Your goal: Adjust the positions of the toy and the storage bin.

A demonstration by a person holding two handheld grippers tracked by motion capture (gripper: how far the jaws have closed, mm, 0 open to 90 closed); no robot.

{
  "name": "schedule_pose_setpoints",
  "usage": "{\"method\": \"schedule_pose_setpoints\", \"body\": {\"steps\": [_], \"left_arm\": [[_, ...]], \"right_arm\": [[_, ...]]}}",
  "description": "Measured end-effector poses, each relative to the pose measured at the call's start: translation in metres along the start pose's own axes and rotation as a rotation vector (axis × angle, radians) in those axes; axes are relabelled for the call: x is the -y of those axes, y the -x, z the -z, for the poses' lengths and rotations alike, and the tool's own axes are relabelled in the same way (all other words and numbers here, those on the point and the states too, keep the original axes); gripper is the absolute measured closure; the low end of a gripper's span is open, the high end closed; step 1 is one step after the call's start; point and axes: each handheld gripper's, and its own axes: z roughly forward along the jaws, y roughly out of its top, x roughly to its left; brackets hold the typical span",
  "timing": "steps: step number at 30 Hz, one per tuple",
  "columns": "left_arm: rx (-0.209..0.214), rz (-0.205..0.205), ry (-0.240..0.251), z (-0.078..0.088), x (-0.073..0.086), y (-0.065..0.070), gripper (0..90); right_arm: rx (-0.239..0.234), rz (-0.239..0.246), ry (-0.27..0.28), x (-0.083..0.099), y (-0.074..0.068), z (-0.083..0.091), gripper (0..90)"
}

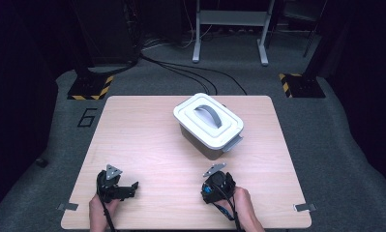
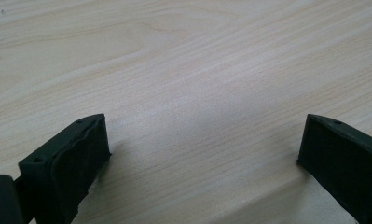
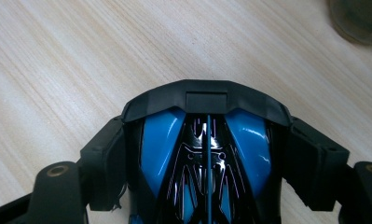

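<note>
A glossy blue and black toy [image 3: 207, 140], shaped like a small car, lies on the wooden table [image 1: 147, 140] near the front edge, right of centre. My right gripper [image 3: 209, 156] is shut on it, one black pad pressing on each flank. The same right gripper [image 1: 217, 186] shows in the high view, held by a hand, with a bit of blue [image 1: 207, 189] under it. To the left, my left gripper [image 1: 131, 186] lies low over the table, held by the other hand. Its jaws stand wide open in the left gripper view [image 2: 204, 149], with bare wood between them.
A storage box with a white lid and a grey handle [image 1: 209, 121] stands at the back of the table, right of centre. Its lower corner [image 3: 356, 18] shows ahead of the toy. Cables and stand legs lie on the floor beyond the table.
</note>
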Motion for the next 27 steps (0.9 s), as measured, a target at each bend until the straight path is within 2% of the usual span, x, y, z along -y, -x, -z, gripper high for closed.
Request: {"method": "schedule_pose_setpoints", "body": {"steps": [9, 10, 14, 15, 16, 17, 18, 19, 20, 21, 22, 23, 25, 27], "left_arm": [[0.001, 0.002, -0.002, 0.000, 0.000, 0.000, 1.8], [0.001, 0.002, -0.002, 0.000, 0.000, 0.000, 1.8], [0.001, 0.002, -0.002, 0.000, 0.000, 0.000, 1.9], [0.001, 0.001, -0.002, 0.000, 0.000, 0.000, 1.9], [0.001, 0.002, -0.002, 0.000, 0.000, 0.000, 1.9], [0.001, 0.002, -0.002, 0.000, 0.000, 0.000, 1.8], [0.000, 0.000, -0.001, 0.000, 0.000, 0.000, 1.8], [0.000, 0.000, -0.001, 0.000, 0.000, 0.000, 1.8], [0.001, 0.002, -0.001, 0.000, 0.000, 0.000, 1.8], [0.001, 0.001, -0.001, 0.000, 0.000, 0.000, 1.8], [0.000, 0.001, 0.000, 0.000, 0.000, 0.000, 1.9], [0.000, 0.000, 0.000, 0.000, 0.000, 0.000, 1.9], [-0.001, 0.000, 0.000, 0.000, 0.000, 0.000, 1.8], [-0.001, 0.001, 0.001, 0.000, 0.000, 0.000, 1.9]], "right_arm": [[0.005, -0.012, 0.079, 0.005, 0.005, 0.017, 24.4], [0.003, -0.034, 0.116, 0.007, 0.009, 0.022, 24.4], [0.007, -0.082, 0.188, 0.014, 0.015, 0.035, 24.4], [0.007, -0.082, 0.188, 0.014, 0.015, 0.035, 24.4], [0.018, -0.102, 0.228, 0.018, 0.019, 0.044, 24.4], [0.018, -0.102, 0.228, 0.018, 0.019, 0.044, 24.4], [0.029, -0.125, 0.262, 0.021, 0.023, 0.052, 24.4], [0.031, -0.117, 0.277, 0.023, 0.026, 0.055, 24.4], [0.035, -0.131, 0.297, 0.025, 0.028, 0.059, 24.4], [0.035, -0.131, 0.297, 0.025, 0.028, 0.059, 24.4], [0.046, -0.149, 0.330, 0.028, 0.033, 0.067, 24.4], [0.046, -0.149, 0.330, 0.028, 0.033, 0.067, 24.4], [0.078, -0.175, 0.374, 0.035, 0.039, 0.078, 24.4], [0.084, -0.182, 0.381, 0.036, 0.041, 0.080, 24.4]]}}
